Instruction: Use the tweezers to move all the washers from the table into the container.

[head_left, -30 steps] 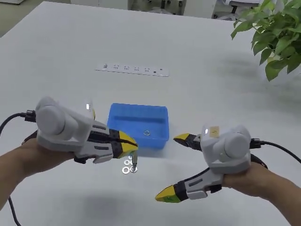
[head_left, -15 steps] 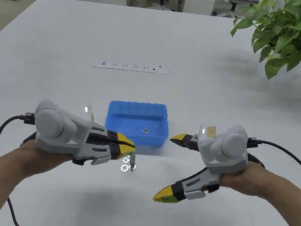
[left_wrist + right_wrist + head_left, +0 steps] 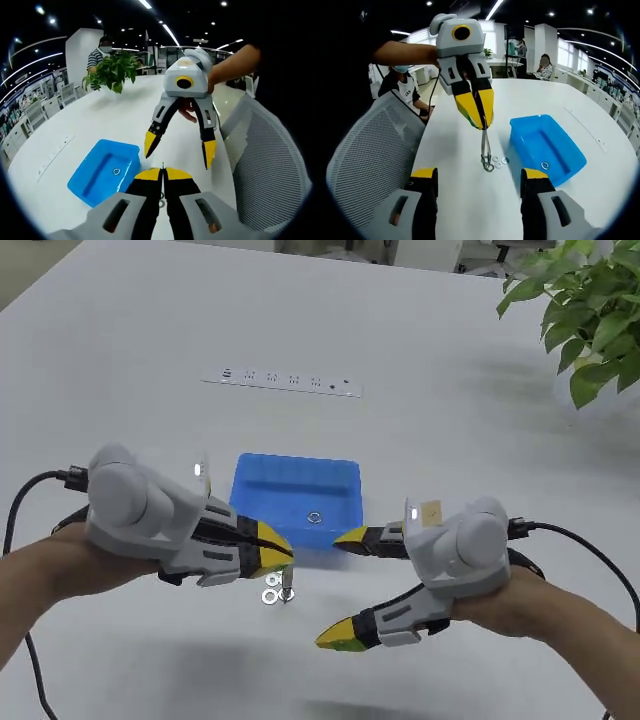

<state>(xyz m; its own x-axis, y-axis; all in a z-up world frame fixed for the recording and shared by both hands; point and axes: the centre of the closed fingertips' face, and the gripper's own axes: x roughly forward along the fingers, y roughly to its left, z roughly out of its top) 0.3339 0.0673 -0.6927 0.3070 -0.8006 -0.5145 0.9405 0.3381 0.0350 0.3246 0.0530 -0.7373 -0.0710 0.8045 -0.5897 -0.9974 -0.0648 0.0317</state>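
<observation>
Your left tool (image 3: 283, 552) and right tool (image 3: 333, 590) are grey and black with yellow tips. The container (image 3: 296, 462) is bright blue. The washers (image 3: 271, 591) and tweezers (image 3: 484, 145) are shiny silver, your counter (image 3: 150, 360) is pale grey, and the plant (image 3: 590, 300) is green.

Open-plan office: mesh chair (image 3: 370, 160), rows of desks (image 3: 47, 104), strip ceiling lights (image 3: 172, 35)

Left gripper (image 3: 283, 553) jaws pinched on tweezers (image 3: 484, 145); right gripper (image 3: 333, 589) jaws spread wide

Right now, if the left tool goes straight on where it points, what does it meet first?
Probably the right tool, open and facing it head-on; the gap between them is hard to judge.
</observation>
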